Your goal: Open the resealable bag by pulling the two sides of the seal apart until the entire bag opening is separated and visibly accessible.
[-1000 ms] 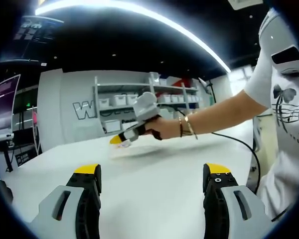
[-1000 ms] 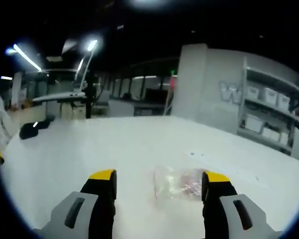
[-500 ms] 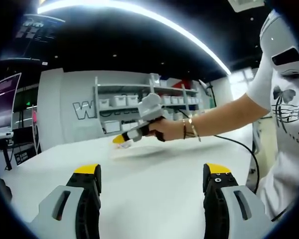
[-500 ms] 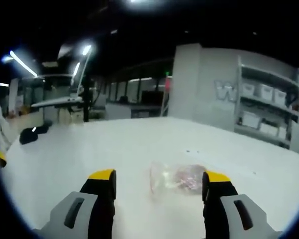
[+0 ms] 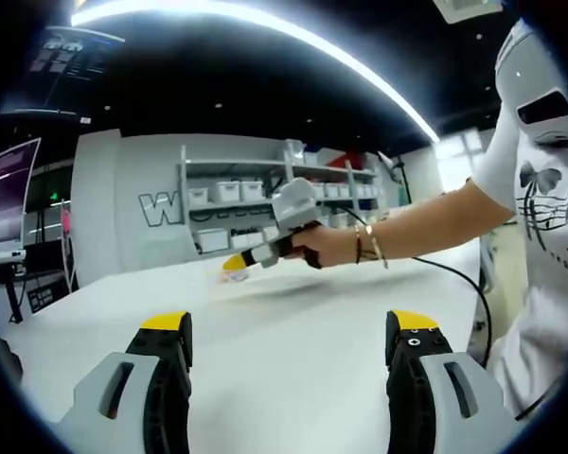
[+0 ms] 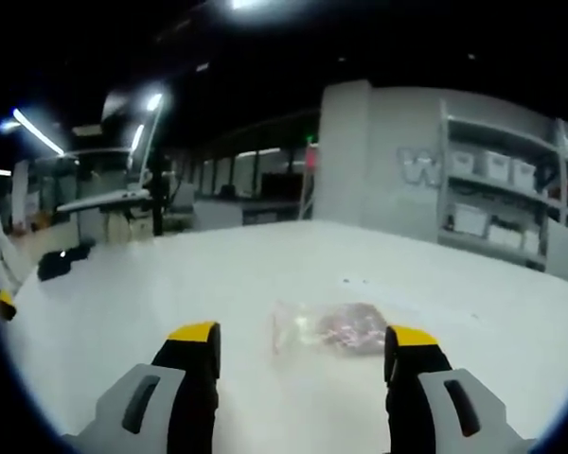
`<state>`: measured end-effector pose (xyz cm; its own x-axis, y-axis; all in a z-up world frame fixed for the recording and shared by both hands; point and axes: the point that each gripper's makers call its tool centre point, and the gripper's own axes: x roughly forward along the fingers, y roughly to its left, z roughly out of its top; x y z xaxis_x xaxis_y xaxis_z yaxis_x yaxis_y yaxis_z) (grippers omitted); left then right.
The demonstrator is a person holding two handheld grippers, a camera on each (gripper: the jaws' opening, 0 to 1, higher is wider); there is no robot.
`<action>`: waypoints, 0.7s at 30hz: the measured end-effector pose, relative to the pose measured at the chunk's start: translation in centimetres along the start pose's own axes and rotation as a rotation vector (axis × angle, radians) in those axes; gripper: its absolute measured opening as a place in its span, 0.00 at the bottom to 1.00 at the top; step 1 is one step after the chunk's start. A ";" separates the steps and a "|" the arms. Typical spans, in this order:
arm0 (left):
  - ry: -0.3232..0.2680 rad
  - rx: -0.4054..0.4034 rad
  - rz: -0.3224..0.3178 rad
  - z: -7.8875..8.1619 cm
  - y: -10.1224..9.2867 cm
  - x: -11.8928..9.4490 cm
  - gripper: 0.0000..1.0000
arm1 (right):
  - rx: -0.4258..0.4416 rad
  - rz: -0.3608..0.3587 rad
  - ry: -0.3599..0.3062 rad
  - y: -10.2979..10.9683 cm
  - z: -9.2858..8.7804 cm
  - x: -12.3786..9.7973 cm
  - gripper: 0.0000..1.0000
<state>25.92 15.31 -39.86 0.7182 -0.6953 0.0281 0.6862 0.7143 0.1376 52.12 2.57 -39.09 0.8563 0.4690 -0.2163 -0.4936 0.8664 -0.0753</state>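
a clear resealable bag (image 6: pixel 327 328) lies flat on the white table (image 6: pixel 170 284), just ahead of the right claw (image 6: pixel 303 350) and between the lines of its two yellow-tipped jaws, nearer the right-hand jaw. the jaws stand wide apart and grip nothing; the bag sits just past their tips, and whether the right-hand tip touches it cannot be told. pinkish contents show dimly through the plastic toward the bag's right end, while its left end looks paler and flatter. whether the seal is closed or parted is too blurred to tell.

in the left gripper view, the left claw (image 5: pixel 289 345) hangs over bare table (image 5: pixel 293 359), jaws spread wide and holding nothing. ahead of it and a little to the left of centre, the right claw (image 5: pixel 235 267) reaches in from the right at the end of a person's outstretched arm (image 5: pixel 417 222), bracelets (image 5: pixel 369 244) on the wrist, yellow tips low over the table surface. the person's white printed t-shirt (image 5: pixel 540 189) fills the right edge, and a black cable (image 5: pixel 464 284) trails over the table below the arm.

beyond the table, past both claws, stand a grey wall with large lettering and shelving (image 5: pixel 237 194) holding white bins. a dark object (image 6: pixel 55 265) rests far to the left of the right claw, near the table's far edge.
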 end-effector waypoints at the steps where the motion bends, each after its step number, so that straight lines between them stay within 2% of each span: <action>1: 0.001 0.001 0.000 0.0 0.0 0.0 0.83 | 0.004 0.000 -0.001 0.0 0.0 0.0 0.70; 13: 0.003 0.003 -0.001 -0.1 -0.1 0.0 0.83 | 0.026 0.016 -0.014 0.7 -0.3 -1.1 0.69; 21: 0.003 0.004 0.000 -0.1 -0.1 0.0 0.83 | 0.044 0.015 -0.033 0.9 -0.1 -2.5 0.67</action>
<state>25.83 15.27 -39.96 0.7184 -0.6952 0.0247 0.6859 0.7138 0.1414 49.47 2.19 -38.66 0.8537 0.4868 -0.1849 -0.4999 0.8656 -0.0290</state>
